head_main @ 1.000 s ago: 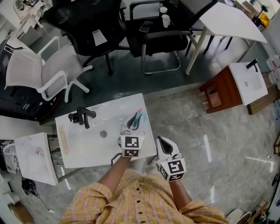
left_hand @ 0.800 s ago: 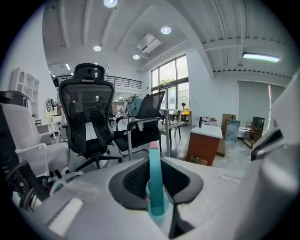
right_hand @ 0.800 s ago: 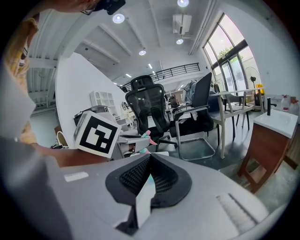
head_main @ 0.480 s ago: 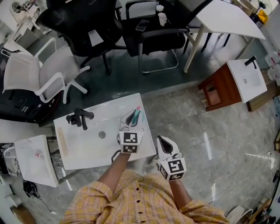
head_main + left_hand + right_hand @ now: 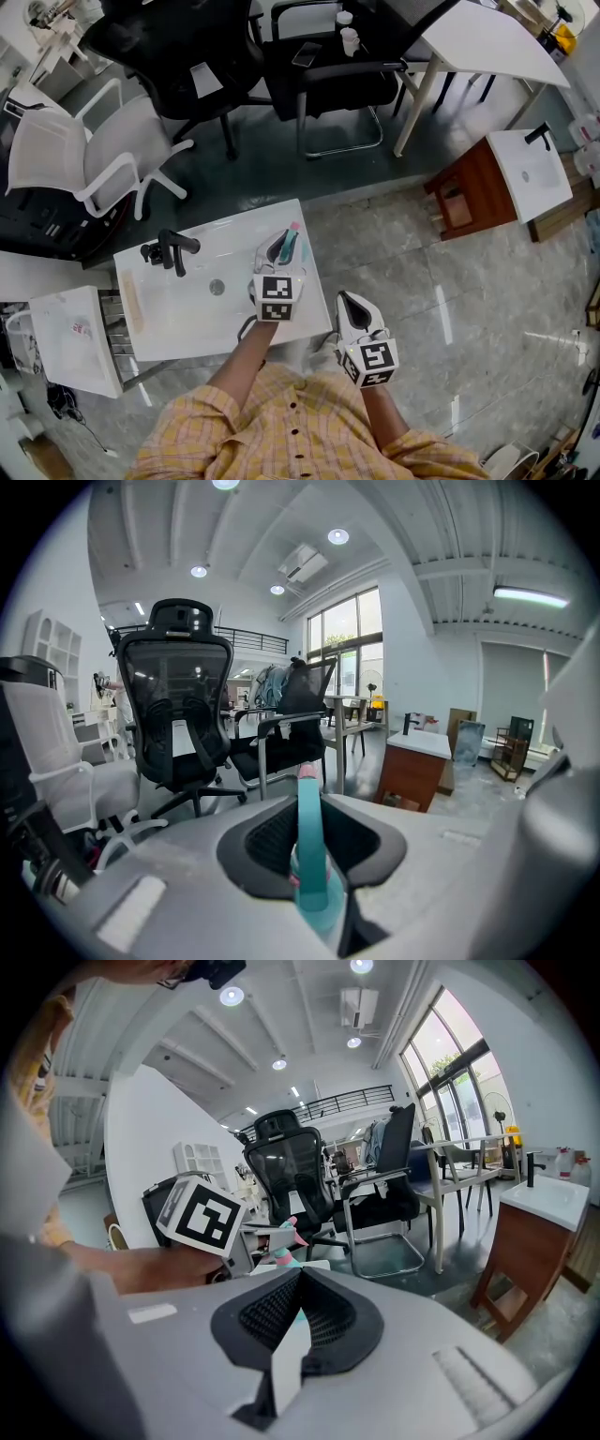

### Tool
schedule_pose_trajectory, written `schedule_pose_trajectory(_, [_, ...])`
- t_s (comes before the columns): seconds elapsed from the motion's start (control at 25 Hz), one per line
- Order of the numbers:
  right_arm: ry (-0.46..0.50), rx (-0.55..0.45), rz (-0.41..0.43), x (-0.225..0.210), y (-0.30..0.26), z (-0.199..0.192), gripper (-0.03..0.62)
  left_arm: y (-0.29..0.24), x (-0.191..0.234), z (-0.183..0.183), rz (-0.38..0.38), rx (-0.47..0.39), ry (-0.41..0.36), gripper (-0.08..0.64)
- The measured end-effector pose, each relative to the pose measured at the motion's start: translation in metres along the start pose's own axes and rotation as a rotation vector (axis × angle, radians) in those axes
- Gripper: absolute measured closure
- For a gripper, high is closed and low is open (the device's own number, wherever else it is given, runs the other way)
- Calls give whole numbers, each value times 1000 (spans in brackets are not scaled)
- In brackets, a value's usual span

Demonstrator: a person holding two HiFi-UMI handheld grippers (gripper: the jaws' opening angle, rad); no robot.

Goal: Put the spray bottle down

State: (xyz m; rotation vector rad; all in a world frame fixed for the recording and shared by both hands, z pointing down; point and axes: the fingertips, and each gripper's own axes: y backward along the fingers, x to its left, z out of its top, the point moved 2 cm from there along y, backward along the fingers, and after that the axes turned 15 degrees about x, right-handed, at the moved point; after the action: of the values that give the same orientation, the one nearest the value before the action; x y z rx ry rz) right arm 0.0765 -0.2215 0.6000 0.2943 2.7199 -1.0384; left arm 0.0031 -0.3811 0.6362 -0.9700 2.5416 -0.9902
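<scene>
Release seemed under way: jaws of the left gripper (image 5: 283, 251) were opening around the spray bottle (image 5: 292, 245) at the washbasin's (image 5: 178, 314) right edge, the right gripper (image 5: 351, 304) clenched empty; a withdrawal without tipping it would need to follow.

No legible text, brand, number or sign anywhere in view.

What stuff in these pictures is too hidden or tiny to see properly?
- Teal plastic spray bottle with pink tip: in the head view its lower part sits behind the left hand-held gripper, whose jaws are opening around it. Whether it touches the white sink top is unclear.
- Two small white cups: head view, too small to see inside.
- Yellow checked shirt: head view, cut off by the bottom edge.
</scene>
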Motion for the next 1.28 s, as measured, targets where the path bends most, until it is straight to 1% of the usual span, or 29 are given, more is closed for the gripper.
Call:
schedule_pose_trajectory(0.36, [-1,2,-6,-4,6,-5,594,-4,1,1,-2,6,-3,485])
schedule_pose_trajectory(0.48, [-1,-2,-8,-5,7,-5,594,-4,1,3,0,4,-4,472])
schedule_pose_trajectory(0.6, [-3,-5,-7,-5,10,-5,593,-2,-1,5,2,0,-9,445])
schedule_pose_trajectory(0.72, [0,-10,-7,-3,12,-4,594,2,-2,6,5,-7,-12,440])
schedule_pose_trajectory(1.04, [19,-24,1,3,20,-1,594,24,1,14,27,-37,-8,440])
schedule_pose_trajectory(1.28, [33,-48,22,10,30,4,593,49,-3,16,35,-67,14,442])
